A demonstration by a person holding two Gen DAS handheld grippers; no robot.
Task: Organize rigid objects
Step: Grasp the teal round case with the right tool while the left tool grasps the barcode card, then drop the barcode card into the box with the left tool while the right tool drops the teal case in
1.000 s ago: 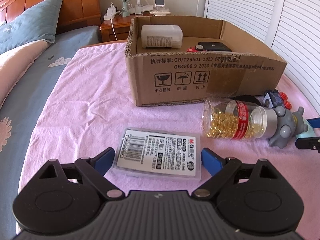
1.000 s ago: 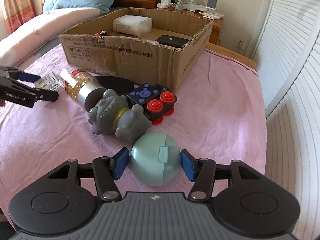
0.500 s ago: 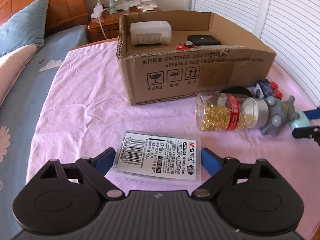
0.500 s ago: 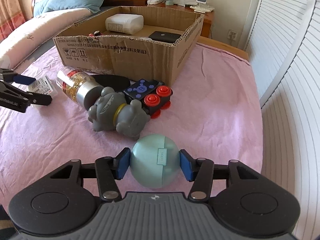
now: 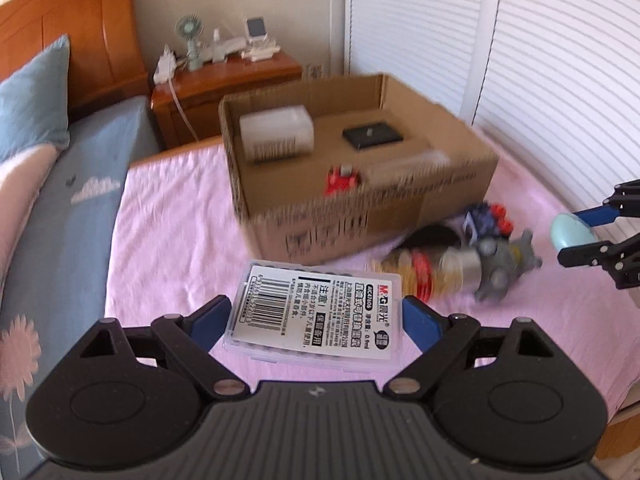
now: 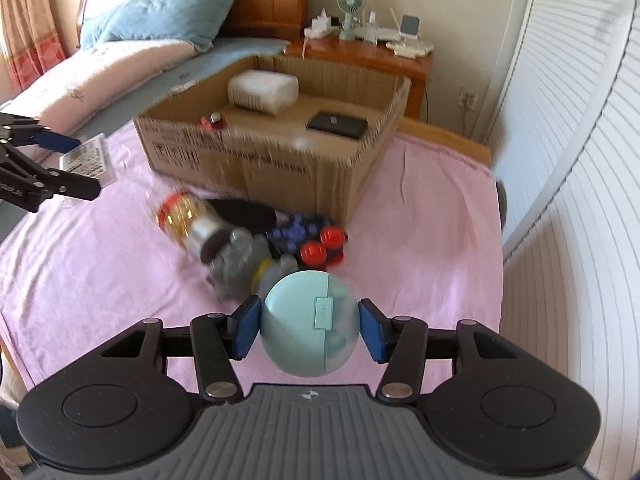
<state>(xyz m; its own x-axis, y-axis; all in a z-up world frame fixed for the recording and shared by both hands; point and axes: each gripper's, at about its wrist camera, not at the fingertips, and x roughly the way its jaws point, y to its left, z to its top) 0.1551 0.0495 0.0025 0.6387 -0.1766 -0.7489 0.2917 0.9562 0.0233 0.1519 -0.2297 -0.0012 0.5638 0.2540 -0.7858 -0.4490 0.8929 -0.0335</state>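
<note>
1. Left wrist view: the left gripper (image 5: 316,314) is clamped across the width of a clear plastic case (image 5: 316,314) with a white barcode label. The case is held above the pink blanket (image 5: 168,232), a little short of the cardboard box (image 5: 360,184). Its long axis runs side to side between the fingers, and the label faces up, its text reading sideways. To place it well, I judge it should clear the near wall, stay level, and come down on bare box floor beside the white container (image 5: 276,138).

2. Right wrist view: the right gripper (image 6: 309,330) is clenched on a pale blue ball (image 6: 309,330), held above the blanket, in front of the grey toy (image 6: 240,264). The ball has no long axis; its seam stands upright and a small tab faces the camera. It could roll, so I would set it low in the box against something.
</note>
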